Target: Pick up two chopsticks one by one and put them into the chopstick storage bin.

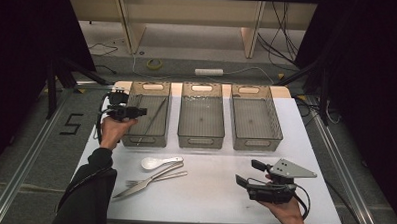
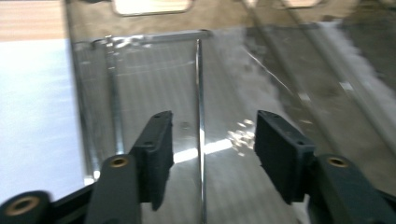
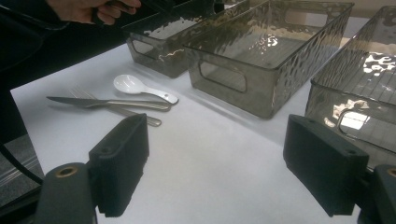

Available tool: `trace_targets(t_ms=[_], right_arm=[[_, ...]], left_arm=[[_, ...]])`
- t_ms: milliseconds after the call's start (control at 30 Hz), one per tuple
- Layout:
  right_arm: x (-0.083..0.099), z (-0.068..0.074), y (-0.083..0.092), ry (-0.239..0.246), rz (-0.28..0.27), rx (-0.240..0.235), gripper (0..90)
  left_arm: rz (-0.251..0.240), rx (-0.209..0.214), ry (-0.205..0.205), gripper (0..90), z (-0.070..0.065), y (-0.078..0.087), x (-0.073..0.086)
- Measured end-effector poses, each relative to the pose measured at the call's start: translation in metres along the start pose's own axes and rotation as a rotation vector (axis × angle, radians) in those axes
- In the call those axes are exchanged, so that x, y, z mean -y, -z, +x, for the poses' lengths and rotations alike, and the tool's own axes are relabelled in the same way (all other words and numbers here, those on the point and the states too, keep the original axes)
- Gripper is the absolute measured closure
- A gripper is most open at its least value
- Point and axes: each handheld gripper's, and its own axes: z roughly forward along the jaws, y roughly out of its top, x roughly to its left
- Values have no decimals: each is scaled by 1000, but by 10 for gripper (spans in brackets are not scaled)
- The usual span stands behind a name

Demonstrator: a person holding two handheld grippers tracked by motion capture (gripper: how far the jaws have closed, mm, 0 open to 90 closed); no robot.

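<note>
Floor marking "5" (image 1: 72, 123) beside table; left claw (image 1: 142, 111) open over bin, perhaps chopstick (image 1: 152, 121).

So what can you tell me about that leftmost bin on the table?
The leftmost bin is a smoky, see-through plastic box, long and open-topped, with rippled walls and a cut-out handle at each end. It stands on the white table, first in a row of three. A thin metal rod lies slanted inside. The left gripper hovers over it, fingers apart.

High view: overhead, facing forward; gripper views: close, low; all share the leftmost smoky clear plastic bin (image 1: 147, 121) (image 2: 140, 70) (image 3: 159, 51).
</note>
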Motion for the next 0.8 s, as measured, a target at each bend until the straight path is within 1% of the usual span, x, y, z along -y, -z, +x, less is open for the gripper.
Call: trace_targets(t_ms=[33, 100, 133, 167, 200, 233, 267, 300, 333, 367, 400, 467, 533, 600, 667, 733, 800], right_arm=[[0, 0, 0, 0, 3, 0, 234], [0, 0, 0, 1, 4, 0, 234], [0, 0, -1, 0, 4, 0, 234], [0, 1, -1, -1, 5, 1, 234], [-1, 1, -1, 2, 3, -1, 234], [-1, 1, -1, 4, 1, -1, 233], [-1, 1, -1, 4, 1, -1, 233], [-1, 2, -1, 6, 0, -1, 233], [-1, 2, 0, 10, -2, -2, 233], [-2, 2, 0, 8, -5, -3, 233], [-1, 2, 0, 6, -5, -3, 233], [-1, 2, 1, 5, -2, -1, 233], [-1, 1, 1, 5, -4, -1, 233], [-1, 1, 1, 5, -6, -2, 233], [-1, 2, 1, 5, -5, -2, 233], [-1, 2, 1, 5, -6, -1, 233], [-2, 2, 0, 11, -8, -2, 233]], left_arm=[[-8, 22, -14, 415, -3, 3, 1], [6, 44, -44, 374, -10, 8, 4], [2, 55, -62, 352, -14, 10, 6], [8, 60, -83, 345, -17, 12, 7], [31, 53, -112, 315, -21, 13, 6], [35, 43, -135, 307, -25, 16, 5], [26, 49, -146, 307, -29, 20, 5], [23, 67, -148, 305, -32, 22, 4], [29, 74, -163, 299, -36, 25, 4], [32, 68, -182, 295, -40, 26, 4], [41, 67, -209, 294, -44, 27, 5], [65, 75, -242, 282, -51, 28, 7], [80, 94, -259, 273, -55, 29, 10], [90, 104, -267, 253, -59, 30, 14], [102, 119, -287, 249, -62, 31, 18], [105, 140, -280, 239, -65, 31, 20], [107, 149, -295, 236, -70, 31, 21]])
